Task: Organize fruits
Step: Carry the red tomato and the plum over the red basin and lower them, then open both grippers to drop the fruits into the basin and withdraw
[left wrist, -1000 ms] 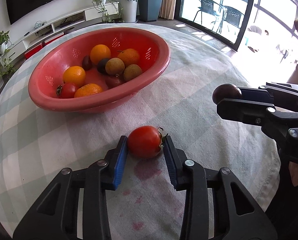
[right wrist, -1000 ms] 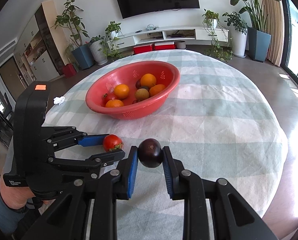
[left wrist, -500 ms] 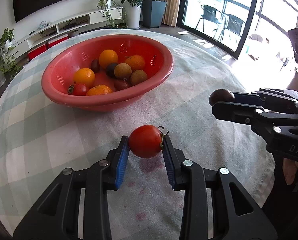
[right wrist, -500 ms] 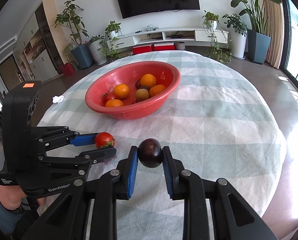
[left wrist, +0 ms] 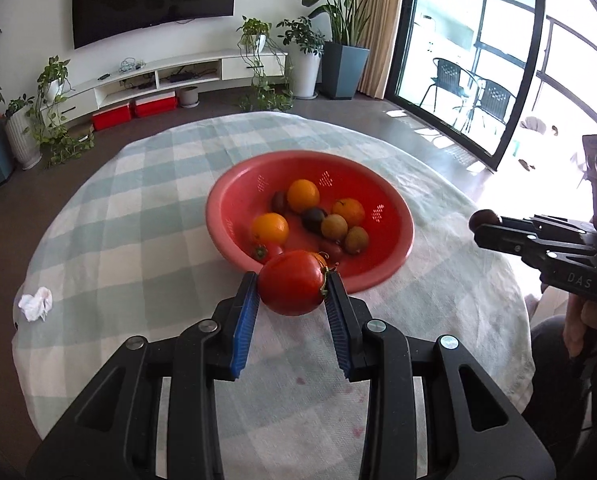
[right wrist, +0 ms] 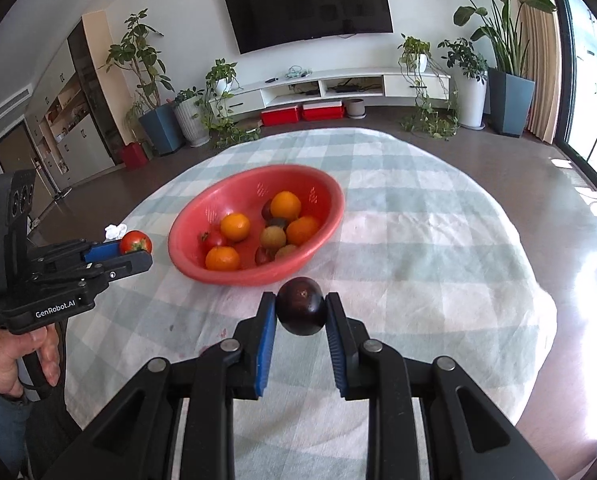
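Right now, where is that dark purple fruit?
The dark purple fruit is pinched in the right hand-held gripper, held above the checked tablecloth just in front of the red basket of fruit.

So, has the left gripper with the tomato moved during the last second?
Yes. In the right wrist view, the left gripper and its tomato have gone up and away from the camera, now level with the red basket instead of nearer than it.
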A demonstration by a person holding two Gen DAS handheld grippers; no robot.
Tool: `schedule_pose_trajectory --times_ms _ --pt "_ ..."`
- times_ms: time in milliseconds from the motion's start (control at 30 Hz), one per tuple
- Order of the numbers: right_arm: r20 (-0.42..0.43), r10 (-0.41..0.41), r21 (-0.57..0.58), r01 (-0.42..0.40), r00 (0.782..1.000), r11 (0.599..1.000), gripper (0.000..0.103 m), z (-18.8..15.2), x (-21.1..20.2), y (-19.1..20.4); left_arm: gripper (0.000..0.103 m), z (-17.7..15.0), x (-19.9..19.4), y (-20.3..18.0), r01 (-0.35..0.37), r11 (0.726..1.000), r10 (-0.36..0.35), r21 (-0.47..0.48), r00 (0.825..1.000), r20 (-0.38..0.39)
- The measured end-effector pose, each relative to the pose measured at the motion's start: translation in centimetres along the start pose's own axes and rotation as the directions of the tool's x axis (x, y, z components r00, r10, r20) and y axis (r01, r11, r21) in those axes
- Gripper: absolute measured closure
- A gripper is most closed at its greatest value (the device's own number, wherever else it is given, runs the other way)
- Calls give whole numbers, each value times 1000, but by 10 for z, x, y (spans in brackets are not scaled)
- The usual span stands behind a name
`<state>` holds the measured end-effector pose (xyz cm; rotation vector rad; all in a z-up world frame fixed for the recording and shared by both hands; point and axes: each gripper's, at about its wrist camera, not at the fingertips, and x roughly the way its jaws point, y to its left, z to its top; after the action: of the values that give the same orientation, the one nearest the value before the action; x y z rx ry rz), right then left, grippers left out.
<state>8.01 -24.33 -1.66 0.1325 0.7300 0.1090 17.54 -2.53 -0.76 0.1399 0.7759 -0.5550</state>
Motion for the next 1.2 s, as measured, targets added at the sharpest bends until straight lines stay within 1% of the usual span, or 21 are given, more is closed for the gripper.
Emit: schedule_pose_trajectory --times_ms 100,167,233,333,500,667,800,967,1133,1200 --pt "20 4 -38 -4 1000 999 76 27 2 8 72 22 8 6 -5 1000 5 13 1000 0" --pt "16 4 -60 -4 1000 998 76 41 12 14 72 35 18 6 2 1000 -2 17 1000 -6" --pt "0 14 -76 -14 1000 997 76 51 26 19 71 47 33 3 0 1000 0 30 1000 -18" --pt "-47 25 -98 -30 999 995 76 60 53 27 71 55 57 3 4 999 -2 41 998 -55" --pt "-119 14 -141 -31 993 989 76 66 96 35 71 53 87 3 4 998 3 62 995 -102" --pt "-168 -7 -137 -16 986 990 76 69 131 31 71 46 109 -3 16 996 -4 88 991 -136" --pt "-186 -16 -143 -11 982 990 76 70 144 30 71 45 119 -8 23 994 -7 107 989 -148" --pt "-212 -28 -160 -6 977 987 76 66 155 30 71 47 123 -9 11 994 5 113 990 -141" --pt "-208 -31 -156 -2 978 988 75 65 157 29 71 47 124 -10 -9 993 25 116 991 -134" --pt "-209 -30 -154 -3 978 988 74 65 157 30 68 47 124 -10 -11 994 27 113 991 -133"
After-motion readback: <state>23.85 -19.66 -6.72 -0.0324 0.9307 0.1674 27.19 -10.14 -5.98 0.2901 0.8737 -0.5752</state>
